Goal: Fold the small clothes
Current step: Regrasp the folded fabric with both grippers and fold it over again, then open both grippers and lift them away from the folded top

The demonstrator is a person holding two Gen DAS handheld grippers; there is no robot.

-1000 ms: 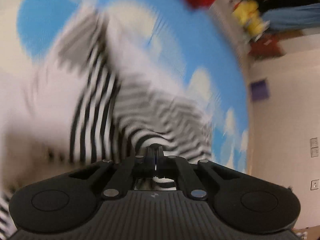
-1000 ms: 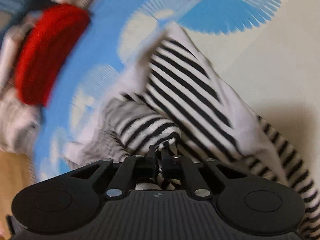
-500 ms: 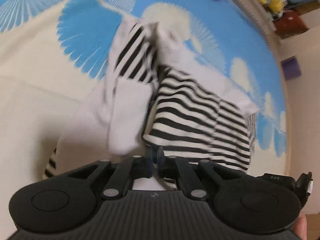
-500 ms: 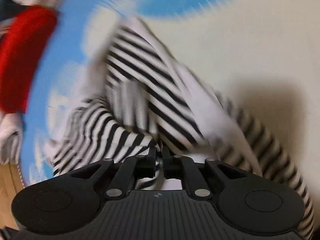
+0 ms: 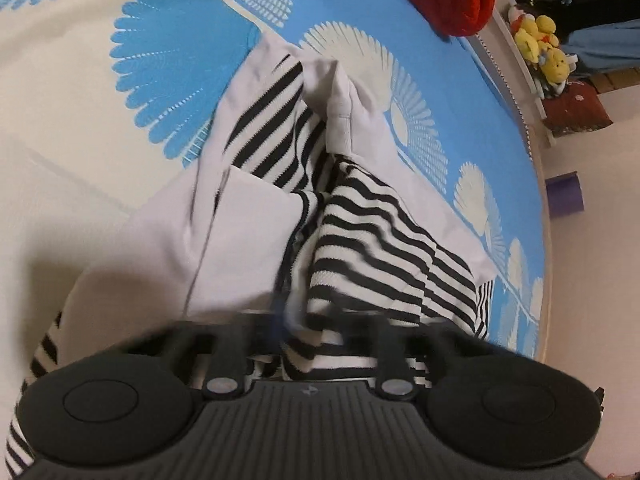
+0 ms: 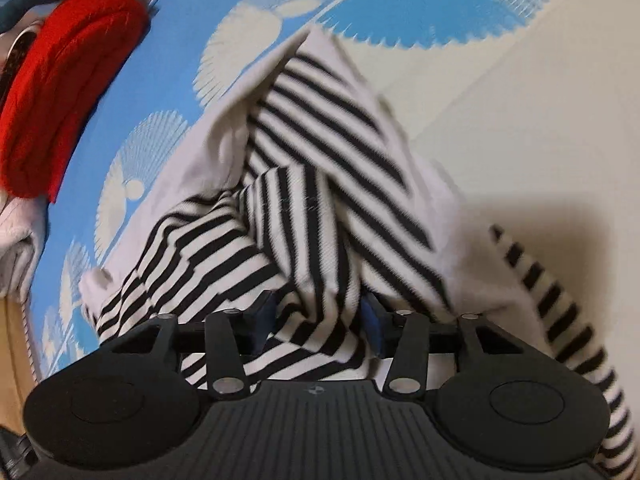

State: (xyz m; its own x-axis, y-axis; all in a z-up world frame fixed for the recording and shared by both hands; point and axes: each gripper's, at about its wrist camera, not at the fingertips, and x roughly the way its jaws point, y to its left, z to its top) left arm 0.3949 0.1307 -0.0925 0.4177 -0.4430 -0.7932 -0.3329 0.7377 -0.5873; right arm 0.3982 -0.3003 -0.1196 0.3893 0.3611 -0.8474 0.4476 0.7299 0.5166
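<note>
I see the shirt [image 5: 320,216], black-and-white striped with plain white panels, lying in a loose heap on the bedspread [image 5: 168,56], which is cream with blue fan shapes. Its long axis runs straight away from both of my cameras: the wide end sits under the grippers, and the cloth narrows to a white corner at the far end, over the blue part of the print. In the left view a white fold stands up as a ridge along that axis, with a striped panel draped to its right and a flat white panel to its left. In the right view the shirt [image 6: 320,184] forms a peak, with stripes running crosswise on the far panel and lengthwise on the near fold.

My left gripper [image 5: 316,332] is low over the near edge, pointing along the garment; its fingers are blurred, spread wide, with striped cloth lying loose between them. My right gripper [image 6: 320,320] is also low and level at the near edge, its blue pads [image 6: 374,324] well apart, with a striped fold resting between them, unpinched.

A red knit [image 6: 68,92] lies at the far edge of the bed.
</note>
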